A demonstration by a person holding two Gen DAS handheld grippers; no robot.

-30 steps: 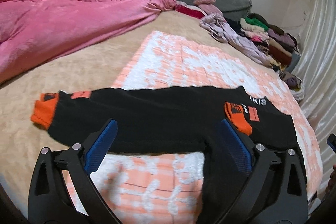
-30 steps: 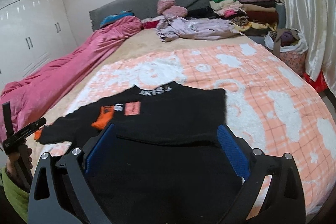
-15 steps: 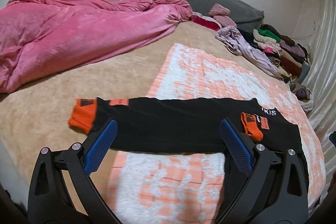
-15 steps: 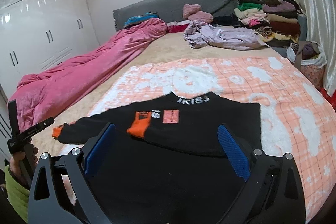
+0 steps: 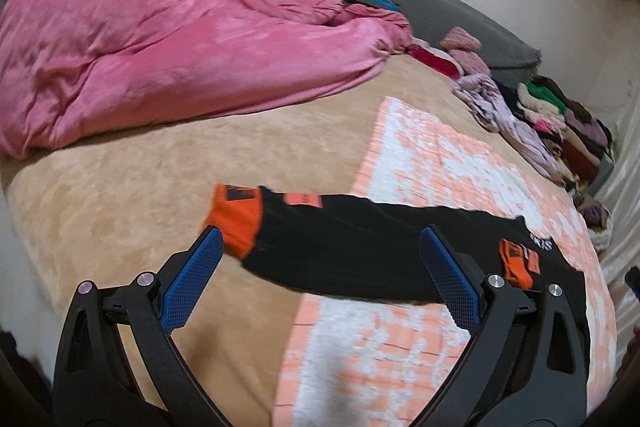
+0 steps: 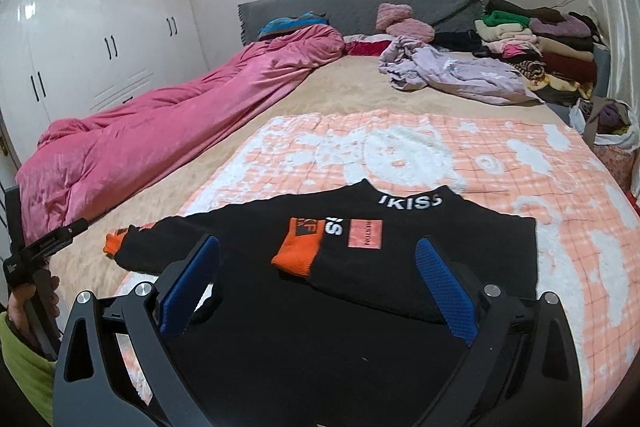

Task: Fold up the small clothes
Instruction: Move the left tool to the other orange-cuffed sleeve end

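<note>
Two spread tongs [image 5: 320,251] [image 6: 318,259], seemingly one sweater [image 6: 360,267]

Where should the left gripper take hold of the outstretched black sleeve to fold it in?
At the orange cuff, coming from the sleeve's outer end. The sleeve lies flat and straight, reaching off the peach blanket; its cuff is the free end. The other cuff already lies folded onto the chest, so the left gripper, jaws open, likely mirrors it.

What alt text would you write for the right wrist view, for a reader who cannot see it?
A black long-sleeved sweater with orange cuffs lies on a peach-and-white patterned blanket, one sleeve folded across its chest. The open right gripper hovers over it; a crumpled pink duvet lies alongside.
</note>
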